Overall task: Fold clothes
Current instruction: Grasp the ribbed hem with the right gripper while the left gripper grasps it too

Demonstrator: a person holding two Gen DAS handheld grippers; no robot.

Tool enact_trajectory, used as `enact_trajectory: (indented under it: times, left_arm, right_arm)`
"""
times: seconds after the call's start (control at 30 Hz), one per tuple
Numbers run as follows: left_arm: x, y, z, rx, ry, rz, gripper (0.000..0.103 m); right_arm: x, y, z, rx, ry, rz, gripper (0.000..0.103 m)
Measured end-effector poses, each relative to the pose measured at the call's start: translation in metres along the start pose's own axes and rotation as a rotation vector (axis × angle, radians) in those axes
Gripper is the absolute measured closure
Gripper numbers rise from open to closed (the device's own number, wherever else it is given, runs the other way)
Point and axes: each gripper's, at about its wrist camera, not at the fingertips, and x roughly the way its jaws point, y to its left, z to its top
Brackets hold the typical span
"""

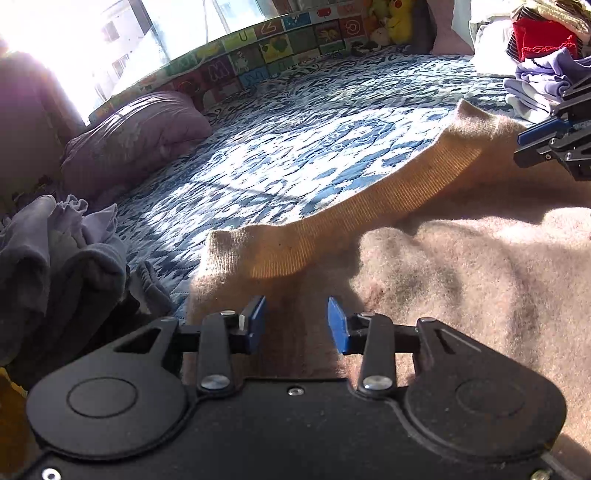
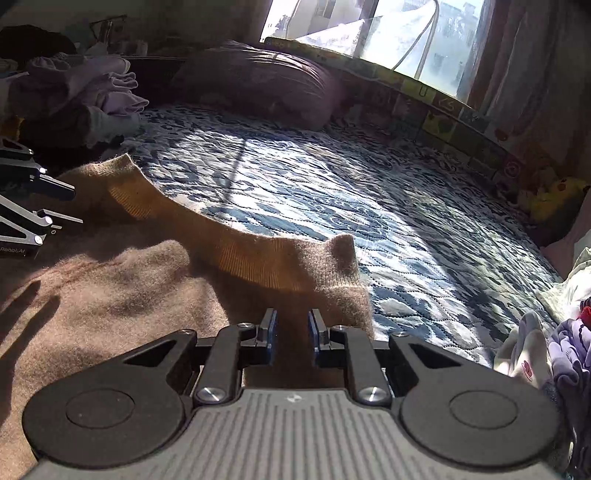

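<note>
Partly shadowed, tan sweater [image 1: 461,258] on bed, left tool [image 1: 296,320] spread, right tool [image 2: 291,325] gaping, both empty.

Beyond the ribbed far edge of the tan fuzzy knit sweater [image 1: 461,280], the blue-and-white quilted bed [image 1: 295,147] lies bare across its wide middle, giving clear passage out toward the far side. At the left, a heap of grey and lilac clothes [image 1: 62,258] blocks the near corner, and a mauve pillow [image 1: 136,136] lies farther along that side. At the right, a pile of red, white and purple garments [image 1: 546,62] closes off the far corner. The far edge is walled by a colourful picture-tile border [image 1: 277,48] with yellow plush toys [image 1: 399,18] at its right end.
</note>
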Motion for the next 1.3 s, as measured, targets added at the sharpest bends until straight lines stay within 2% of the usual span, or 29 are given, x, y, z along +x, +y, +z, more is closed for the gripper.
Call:
enact_trajectory:
  times: [0.1, 0.13, 0.17, 0.2, 0.23, 0.3, 0.4, 0.47, 0.53, 0.57, 0.63, 0.7, 0.73, 0.8, 0.83, 0.87, 0.97, 1.03, 1.1, 1.13, 1.23, 1.27, 1.3]
  left_arm:
    - [0.031, 0.017, 0.003, -0.017, 0.010, -0.012, 0.066]
    - [0.047, 0.029, 0.000, -0.064, 0.052, -0.014, 0.066]
    - [0.065, 0.050, -0.007, -0.176, 0.107, -0.042, 0.066]
    - [0.074, 0.070, -0.017, -0.313, 0.114, -0.105, 0.061]
    - [0.080, 0.091, -0.025, -0.449, 0.120, -0.161, 0.060]
    - [0.083, 0.127, -0.037, -0.685, 0.131, -0.244, 0.079]
    - [0.085, 0.146, -0.048, -0.807, 0.137, -0.316, 0.086]
    - [0.075, 0.147, -0.044, -0.810, 0.122, -0.303, 0.089]
    - [0.064, 0.147, -0.038, -0.797, 0.076, -0.301, 0.087]
    - [0.060, 0.146, -0.034, -0.791, 0.044, -0.313, 0.083]
    - [0.056, 0.143, -0.024, -0.766, 0.001, -0.331, 0.073]
    - [0.062, 0.141, -0.013, -0.766, -0.016, -0.338, 0.072]
    - [0.067, 0.141, -0.010, -0.778, -0.009, -0.335, 0.072]
    - [0.091, 0.141, -0.014, -0.813, 0.104, -0.267, 0.068]
    - [0.103, 0.141, -0.021, -0.821, 0.150, -0.209, 0.079]
    - [0.110, 0.144, -0.027, -0.855, 0.180, -0.182, 0.090]
    - [0.111, 0.163, -0.040, -1.034, 0.198, -0.226, 0.094]
    - [0.093, 0.164, -0.036, -0.993, 0.146, -0.221, 0.094]
    - [0.068, 0.159, -0.033, -0.909, 0.074, -0.216, 0.086]
    - [0.062, 0.155, -0.035, -0.875, 0.067, -0.206, 0.085]
    - [0.066, 0.141, -0.050, -0.805, 0.162, -0.150, 0.077]
    - [0.066, 0.139, -0.054, -0.790, 0.170, -0.139, 0.084]
    - [0.062, 0.141, -0.054, -0.800, 0.157, -0.135, 0.086]
  right_arm:
    - [0.029, -0.010, 0.006, -0.006, 0.000, -0.015, 0.086]
    - [0.042, -0.019, 0.005, 0.020, 0.009, -0.022, 0.087]
    - [0.053, -0.027, 0.001, 0.051, 0.032, -0.028, 0.087]
    - [0.077, -0.046, -0.010, 0.145, 0.112, -0.015, 0.088]
    - [0.082, -0.058, -0.019, 0.222, 0.108, 0.022, 0.089]
    - [0.092, -0.082, -0.036, 0.375, 0.097, 0.094, 0.091]
    - [0.089, -0.086, -0.039, 0.418, 0.100, 0.123, 0.091]
    - [0.086, -0.088, -0.038, 0.451, 0.104, 0.133, 0.091]
    - [0.077, -0.087, -0.031, 0.445, 0.077, 0.136, 0.089]
    - [0.072, -0.087, -0.028, 0.442, 0.064, 0.138, 0.085]
    - [0.068, -0.080, -0.018, 0.411, 0.031, 0.169, 0.085]
    - [0.074, -0.073, -0.006, 0.376, 0.029, 0.172, 0.085]
    - [0.078, -0.071, -0.002, 0.369, 0.020, 0.160, 0.085]
    - [0.094, -0.076, -0.004, 0.414, 0.046, 0.119, 0.087]
    - [0.104, -0.081, -0.006, 0.450, 0.078, 0.097, 0.089]
    - [0.121, -0.088, -0.017, 0.511, 0.153, 0.098, 0.092]
    - [0.119, -0.093, -0.018, 0.536, 0.129, 0.103, 0.094]
    - [0.109, -0.090, -0.015, 0.507, 0.098, 0.085, 0.092]
    - [0.097, -0.089, -0.018, 0.494, 0.057, 0.070, 0.091]
    - [0.100, -0.088, -0.019, 0.482, 0.073, 0.070, 0.091]
    - [0.107, -0.085, -0.022, 0.445, 0.122, 0.068, 0.091]
    - [0.109, -0.084, -0.023, 0.431, 0.139, 0.066, 0.092]
    - [0.108, -0.080, -0.016, 0.395, 0.159, 0.039, 0.092]
